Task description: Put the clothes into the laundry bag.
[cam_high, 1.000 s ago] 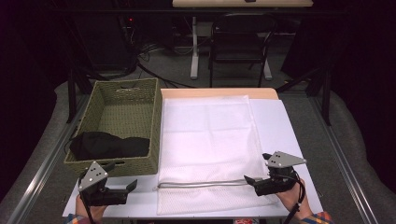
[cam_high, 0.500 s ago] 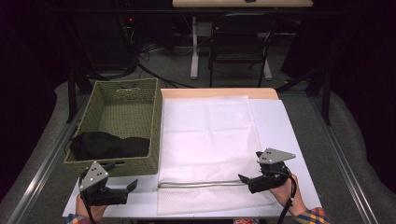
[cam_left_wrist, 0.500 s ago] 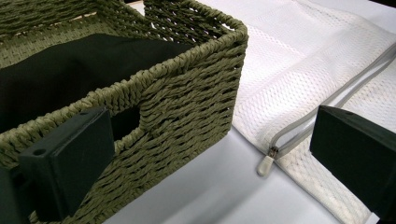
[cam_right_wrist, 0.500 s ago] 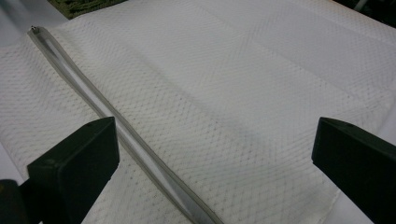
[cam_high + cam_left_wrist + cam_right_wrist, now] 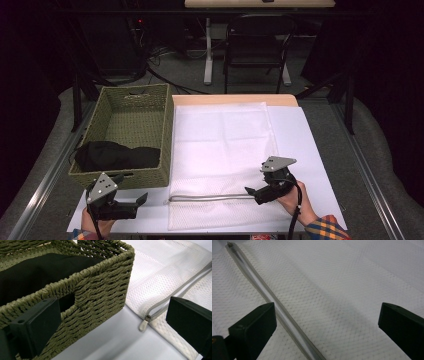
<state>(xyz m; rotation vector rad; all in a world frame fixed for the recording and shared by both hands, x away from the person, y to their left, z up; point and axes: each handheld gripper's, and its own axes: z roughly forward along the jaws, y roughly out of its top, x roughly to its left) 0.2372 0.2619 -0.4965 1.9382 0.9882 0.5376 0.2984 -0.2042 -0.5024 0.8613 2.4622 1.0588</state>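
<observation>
A white mesh laundry bag [image 5: 222,150] lies flat on the white table, its grey zipper [image 5: 210,198] running along the near edge. The zipper pull [image 5: 143,325] sits at the bag's left end. My right gripper [image 5: 253,191] hovers open over the zipper's right end; the zipper line [image 5: 272,307] passes close to its left jaw. My left gripper [image 5: 140,200] is open near the table's front left corner, pointing at the basket's front wall and the zipper pull. A green woven basket [image 5: 150,172] holds black cloth [image 5: 112,155].
The basket [image 5: 100,290] stands left of the bag, nearly touching it. A bare white table strip [image 5: 310,150] lies right of the bag. A chair [image 5: 257,55] and table legs stand beyond the far edge. Metal rails run along both table sides.
My right gripper has moved left and slightly toward the near edge, onto the zipper's right end. The left gripper has stayed almost still.
</observation>
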